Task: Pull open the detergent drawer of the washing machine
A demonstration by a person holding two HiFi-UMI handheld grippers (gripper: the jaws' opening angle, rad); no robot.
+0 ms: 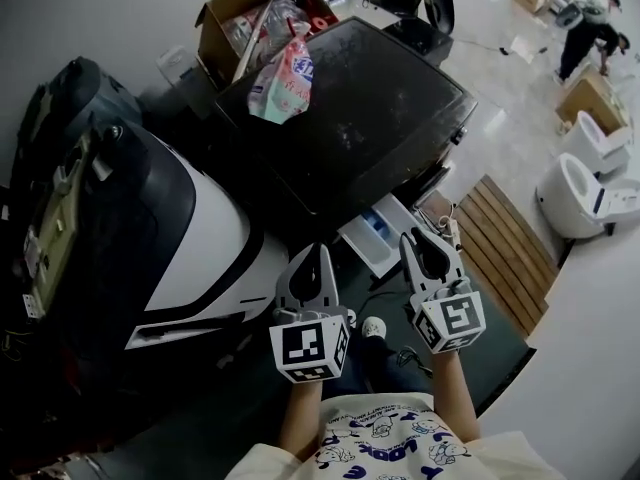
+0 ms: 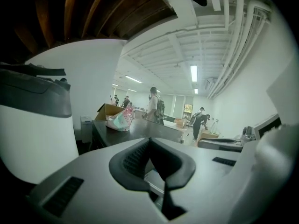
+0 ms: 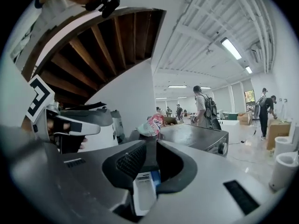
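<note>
The washing machine (image 1: 350, 118) has a dark top, and its white detergent drawer (image 1: 378, 234) with a blue insert stands pulled out of the front. Both grippers hang in the air in front of it, apart from it. My left gripper (image 1: 313, 258) is left of the drawer, and its jaws (image 2: 149, 142) meet at the tips with nothing held. My right gripper (image 1: 428, 238) is just right of the drawer. A narrow gap shows between the right gripper's tips (image 3: 150, 146), nothing is in it, and the drawer (image 3: 144, 190) shows beyond and below.
A cardboard box (image 1: 255, 18) and a pink bag (image 1: 285, 78) lie on the machine's top. A bulky black-and-white body (image 1: 190, 228) stands close on the left. Wooden slats (image 1: 505, 238) and white toilets (image 1: 585, 193) are on the right. People (image 1: 590, 28) move at the back.
</note>
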